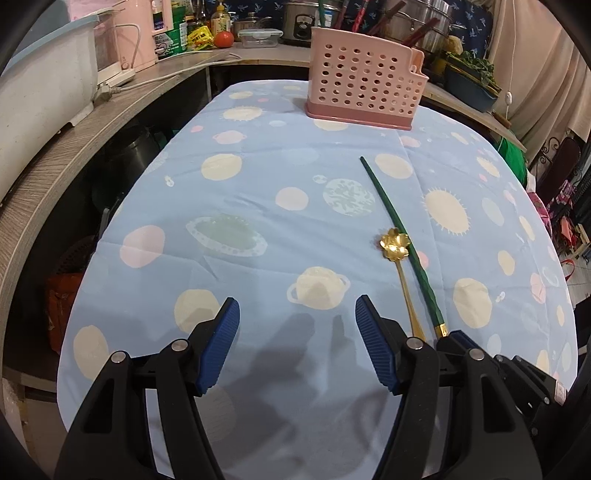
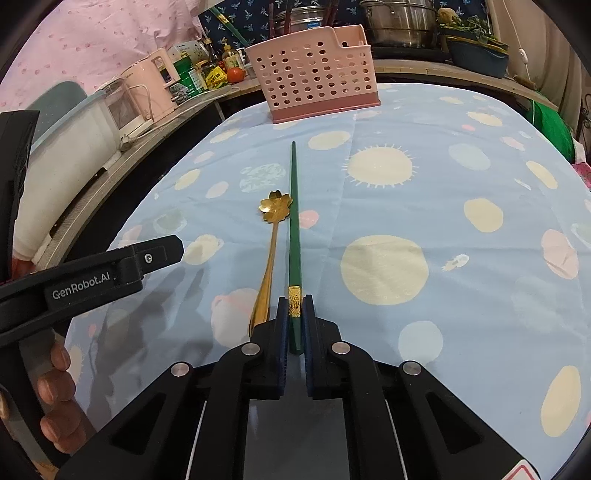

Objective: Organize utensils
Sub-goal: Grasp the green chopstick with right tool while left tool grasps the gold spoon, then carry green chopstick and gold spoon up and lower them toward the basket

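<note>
A green chopstick with a gold band lies on the blue patterned tablecloth, pointing toward a pink perforated utensil basket at the table's far side. My right gripper is shut on the chopstick's near end. A gold spoon with a flower-shaped bowl lies just left of the chopstick. In the left wrist view the chopstick, the spoon and the basket show too. My left gripper is open and empty above the cloth, left of the spoon.
A wooden counter curves along the left and back, with a pink kettle, bottles, a tomato and steel pots. A white tub stands on the left. A blue dish of greens sits at the back right.
</note>
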Motion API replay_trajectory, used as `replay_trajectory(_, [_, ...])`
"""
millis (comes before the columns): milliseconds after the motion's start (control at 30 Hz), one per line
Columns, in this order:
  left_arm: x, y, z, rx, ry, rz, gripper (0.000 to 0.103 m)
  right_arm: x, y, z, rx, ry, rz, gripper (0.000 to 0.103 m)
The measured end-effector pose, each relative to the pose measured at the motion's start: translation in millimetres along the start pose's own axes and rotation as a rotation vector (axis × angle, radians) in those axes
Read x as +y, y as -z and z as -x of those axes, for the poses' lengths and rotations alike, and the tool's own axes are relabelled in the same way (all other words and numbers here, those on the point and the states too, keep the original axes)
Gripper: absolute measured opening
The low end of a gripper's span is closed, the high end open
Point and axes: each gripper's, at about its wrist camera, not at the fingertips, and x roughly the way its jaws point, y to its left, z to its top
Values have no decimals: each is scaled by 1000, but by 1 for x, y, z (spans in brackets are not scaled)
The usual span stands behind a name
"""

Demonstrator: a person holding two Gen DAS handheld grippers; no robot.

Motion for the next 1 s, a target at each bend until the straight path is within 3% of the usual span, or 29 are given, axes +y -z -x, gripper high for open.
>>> replay_trajectory(267, [-29, 11, 0, 15, 58, -45, 69, -41, -3, 13, -25, 44, -107, 7])
replay_trajectory(600, [-62, 29, -12, 64, 118, -109, 67, -65, 2, 22, -35, 46, -181, 7])
replay_trajectory(733, [-65, 30, -12, 50, 103, -129, 55, -59, 3, 21, -37, 52, -157, 7])
replay_trajectory(900, [-64, 30, -11, 49, 117, -138, 20, -56, 5, 21, -36, 51, -144, 7])
replay_trajectory(967, [-63, 30, -11, 53, 125, -133, 10, -55, 5, 21, -36, 50, -143, 7])
replay_trajectory(1000, [-63, 30, -11, 56, 128, -131, 11, -55, 5, 22, -36, 50, -143, 7])
